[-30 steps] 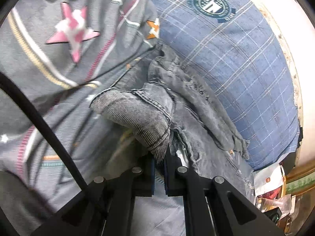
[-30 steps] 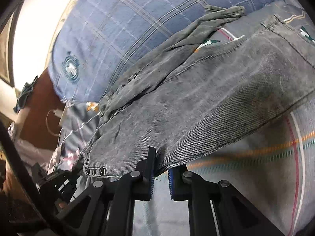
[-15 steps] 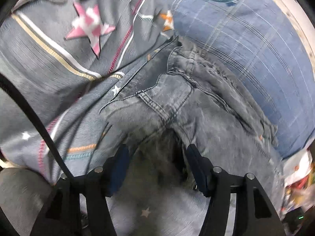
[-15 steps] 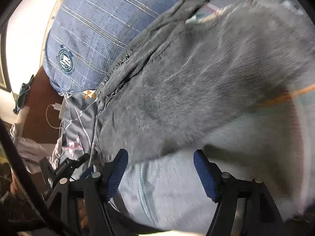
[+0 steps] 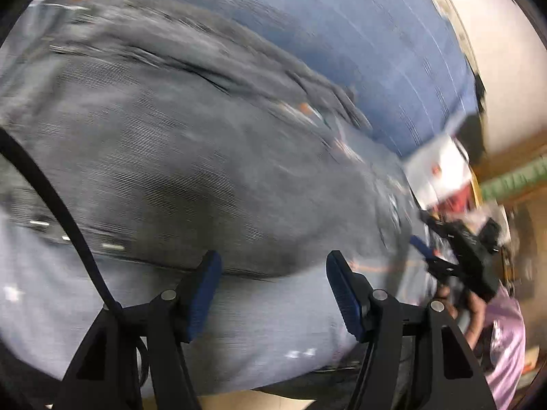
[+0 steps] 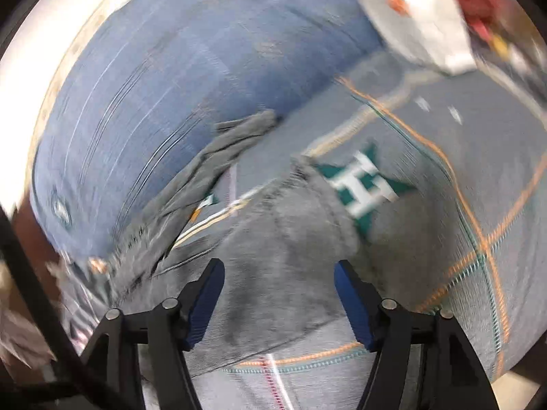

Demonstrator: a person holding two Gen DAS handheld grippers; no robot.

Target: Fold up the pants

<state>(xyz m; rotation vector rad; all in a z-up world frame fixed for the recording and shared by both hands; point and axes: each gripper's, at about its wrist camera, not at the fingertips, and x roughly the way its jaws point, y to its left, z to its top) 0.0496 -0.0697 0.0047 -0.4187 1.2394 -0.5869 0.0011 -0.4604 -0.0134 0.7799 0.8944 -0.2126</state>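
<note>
Grey denim pants [image 5: 191,157] lie spread on a grey patterned bedspread [image 5: 259,335]; the view is motion-blurred. My left gripper [image 5: 271,273] is open and empty, its blue pads just in front of the pants' near edge. In the right wrist view the pants [image 6: 280,253] lie between and beyond the fingers, one leg [image 6: 218,150] stretching up to the left. My right gripper [image 6: 278,283] is open and empty above the fabric. The right gripper also shows in the left wrist view [image 5: 454,256] at the right.
A blue plaid pillow [image 6: 171,68] lies behind the pants, also in the left wrist view [image 5: 376,41]. A white bag with red contents [image 6: 427,17] sits at the bed's far corner. A green star patch [image 6: 365,188] marks the bedspread beside the pants.
Both grippers have opened and let go of the pants, which now lie flat on the bed. Both cameras have swung quickly to the right along the pants.
</note>
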